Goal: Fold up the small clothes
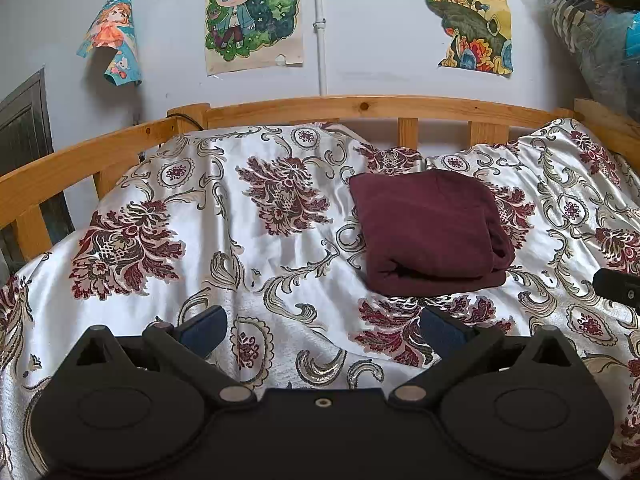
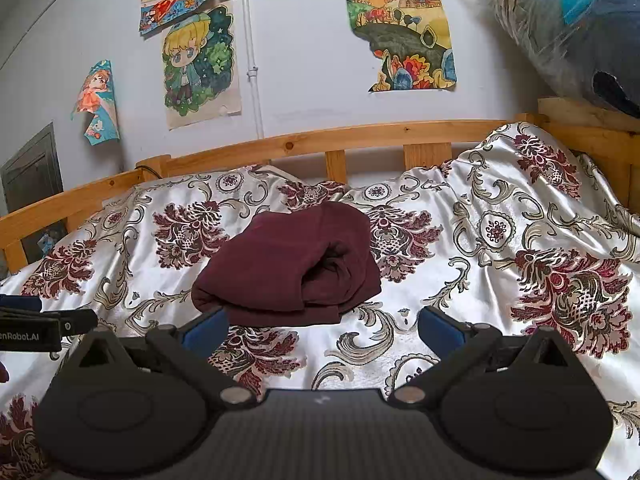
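A maroon garment [image 1: 430, 232] lies folded into a thick rectangle on the patterned bedspread [image 1: 260, 264]. In the left wrist view it sits ahead and to the right of my left gripper [image 1: 322, 330], which is open with nothing between its blue pads. In the right wrist view the folded garment [image 2: 288, 268] lies just ahead and slightly left of my right gripper [image 2: 322, 330], also open and empty, its left pad [image 2: 206, 330] close to the garment's near edge. Each gripper shows at the edge of the other's view: the right one [image 1: 618, 288], the left one [image 2: 40, 326].
A wooden bed rail [image 1: 360, 108] runs along the back and left side of the bed. Drawings [image 1: 254, 16] hang on the wall behind. Plastic-wrapped bundles [image 2: 572, 28] are piled at the upper right. The bedspread bunches up at the right [image 2: 540, 184].
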A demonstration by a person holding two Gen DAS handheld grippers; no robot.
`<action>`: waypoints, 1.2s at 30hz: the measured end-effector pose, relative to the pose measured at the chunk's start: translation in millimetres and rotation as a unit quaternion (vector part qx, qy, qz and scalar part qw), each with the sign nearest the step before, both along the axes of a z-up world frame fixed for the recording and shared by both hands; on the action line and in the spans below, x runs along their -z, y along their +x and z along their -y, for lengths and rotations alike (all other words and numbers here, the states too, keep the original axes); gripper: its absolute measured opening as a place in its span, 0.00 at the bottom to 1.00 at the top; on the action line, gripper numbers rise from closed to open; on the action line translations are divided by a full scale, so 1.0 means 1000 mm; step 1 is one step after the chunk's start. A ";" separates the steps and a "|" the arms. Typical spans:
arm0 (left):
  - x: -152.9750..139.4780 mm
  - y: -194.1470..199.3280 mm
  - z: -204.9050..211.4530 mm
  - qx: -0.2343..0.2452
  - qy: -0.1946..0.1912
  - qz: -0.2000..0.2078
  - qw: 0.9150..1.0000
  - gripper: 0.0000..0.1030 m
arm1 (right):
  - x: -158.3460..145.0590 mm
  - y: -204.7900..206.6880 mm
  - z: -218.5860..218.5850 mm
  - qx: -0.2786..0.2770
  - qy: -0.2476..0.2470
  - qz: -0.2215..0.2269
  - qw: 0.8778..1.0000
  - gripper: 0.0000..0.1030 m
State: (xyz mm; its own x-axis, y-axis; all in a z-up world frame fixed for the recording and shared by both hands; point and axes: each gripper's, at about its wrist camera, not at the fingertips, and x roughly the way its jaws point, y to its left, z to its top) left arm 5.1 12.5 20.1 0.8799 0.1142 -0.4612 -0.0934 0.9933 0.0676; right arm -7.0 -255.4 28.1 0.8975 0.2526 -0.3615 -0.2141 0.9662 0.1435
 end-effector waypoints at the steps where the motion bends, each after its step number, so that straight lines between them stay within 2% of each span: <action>1: 0.000 0.000 0.000 0.000 0.000 0.000 1.000 0.99 | 0.000 0.000 0.000 0.000 0.000 0.000 1.000 1.00; 17: 0.000 0.000 0.000 -0.001 0.000 0.000 1.000 0.99 | -0.001 0.001 0.001 0.001 0.000 -0.001 1.000 1.00; 24: -0.001 0.000 -0.001 0.007 -0.014 -0.006 1.000 0.99 | 0.000 0.001 0.001 0.001 0.001 -0.002 1.000 1.00; 29: 0.001 0.004 0.002 -0.004 0.007 -0.020 1.000 0.99 | 0.002 0.000 -0.002 0.002 0.002 -0.003 1.000 1.00; 36: 0.001 0.003 0.001 -0.008 0.003 -0.021 1.000 0.99 | 0.002 0.000 -0.004 0.001 0.002 -0.007 1.000 1.00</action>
State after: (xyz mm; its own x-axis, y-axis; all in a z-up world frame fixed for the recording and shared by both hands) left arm 8.4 11.4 18.6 0.8576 0.1315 -0.4973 -0.1066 0.9912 0.0784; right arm -6.9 -251.6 26.0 0.8930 0.2531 -0.3723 -0.2107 0.9658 0.1512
